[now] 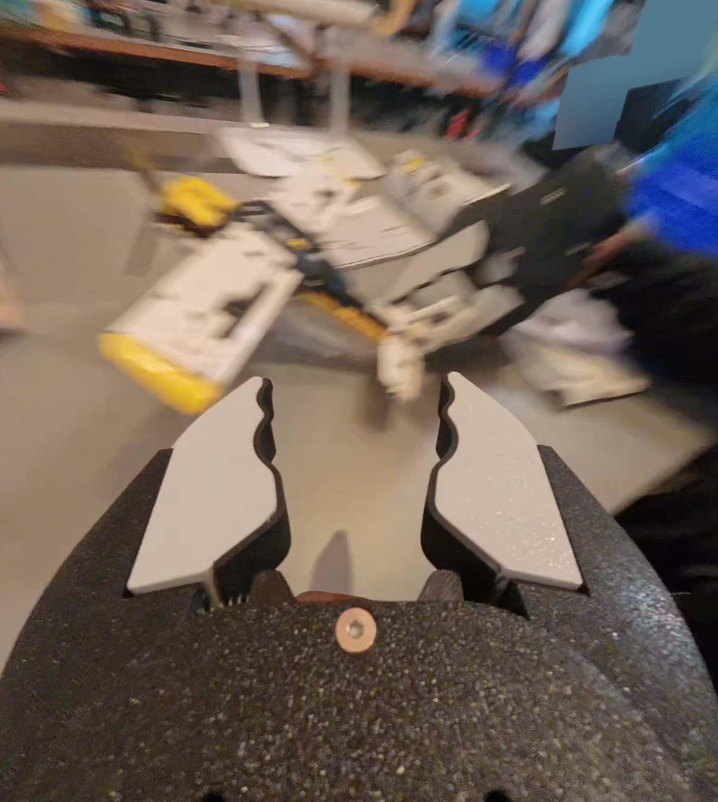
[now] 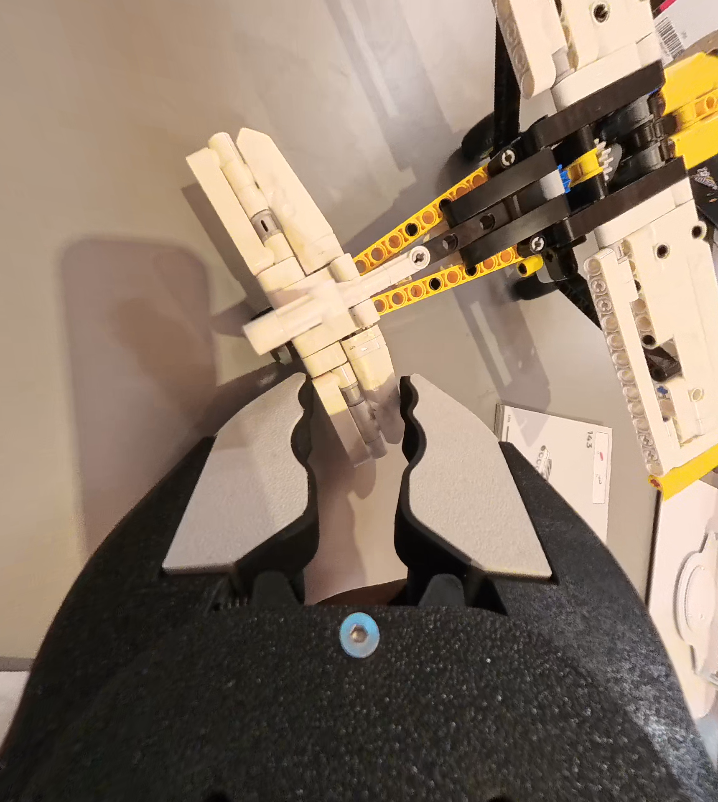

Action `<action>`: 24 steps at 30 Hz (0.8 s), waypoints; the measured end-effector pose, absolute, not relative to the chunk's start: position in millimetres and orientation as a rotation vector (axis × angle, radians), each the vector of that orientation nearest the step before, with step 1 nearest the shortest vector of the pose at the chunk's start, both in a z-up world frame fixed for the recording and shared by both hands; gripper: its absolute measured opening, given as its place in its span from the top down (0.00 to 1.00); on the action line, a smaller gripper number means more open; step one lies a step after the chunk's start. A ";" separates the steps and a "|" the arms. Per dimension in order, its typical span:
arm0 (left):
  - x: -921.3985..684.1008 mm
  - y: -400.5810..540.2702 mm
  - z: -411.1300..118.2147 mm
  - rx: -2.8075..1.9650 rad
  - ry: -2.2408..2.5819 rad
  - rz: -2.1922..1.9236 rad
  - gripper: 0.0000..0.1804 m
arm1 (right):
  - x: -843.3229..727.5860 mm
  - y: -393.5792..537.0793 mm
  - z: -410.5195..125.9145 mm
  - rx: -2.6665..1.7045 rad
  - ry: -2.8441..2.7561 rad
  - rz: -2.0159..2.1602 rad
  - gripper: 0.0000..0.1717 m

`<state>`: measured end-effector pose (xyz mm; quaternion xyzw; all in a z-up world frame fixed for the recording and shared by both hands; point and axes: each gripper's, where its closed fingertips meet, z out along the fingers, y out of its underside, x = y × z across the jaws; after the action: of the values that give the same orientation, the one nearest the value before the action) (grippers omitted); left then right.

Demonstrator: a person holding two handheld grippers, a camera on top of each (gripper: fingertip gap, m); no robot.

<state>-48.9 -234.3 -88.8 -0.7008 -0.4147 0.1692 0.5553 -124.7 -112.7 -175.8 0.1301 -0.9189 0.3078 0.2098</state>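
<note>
I see right hand-held gripper (image 2: 355, 390) clamped on white tail fin (image 2: 348, 390) of brick-built plane (image 2: 522, 217), centre frame, over grey counter (image 2: 88, 173). Left hand-held gripper (image 1: 355, 390) open, empty; plane blurred, upper centre; booklet (image 2: 565, 451) right

Both wrist views look down along their fingers, sharing the brick plane (image 2: 522, 225) (left blurred, farther).

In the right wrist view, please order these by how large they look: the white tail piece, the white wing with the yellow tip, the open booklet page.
1. White wing with the yellow tip, the largest.
2. White tail piece, whose lower end sits between the right gripper fingers; it is nearer the camera, so its real size is unsure.
3. Booklet page, the smallest, partly hidden.
</note>
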 end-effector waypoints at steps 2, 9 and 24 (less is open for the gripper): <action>-43.7 -192.4 -99.9 -1.493 -1.036 0.090 0.60 | -121.0 -114.2 -175.7 0.340 -2.547 0.881 0.77; -71.9 -153.4 -145.4 -1.161 -1.329 -0.503 0.71 | -111.3 -114.5 -174.3 0.301 -2.504 0.934 0.77; -74.6 -165.2 -147.0 -1.179 -1.345 -0.448 0.78 | -109.0 -114.3 -172.0 0.327 -2.428 1.012 0.77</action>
<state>-74.6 -165.2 -147.0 -0.5096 -0.5813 -0.1936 0.6041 -109.0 -114.3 -172.0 0.1196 -0.8886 0.3702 0.2430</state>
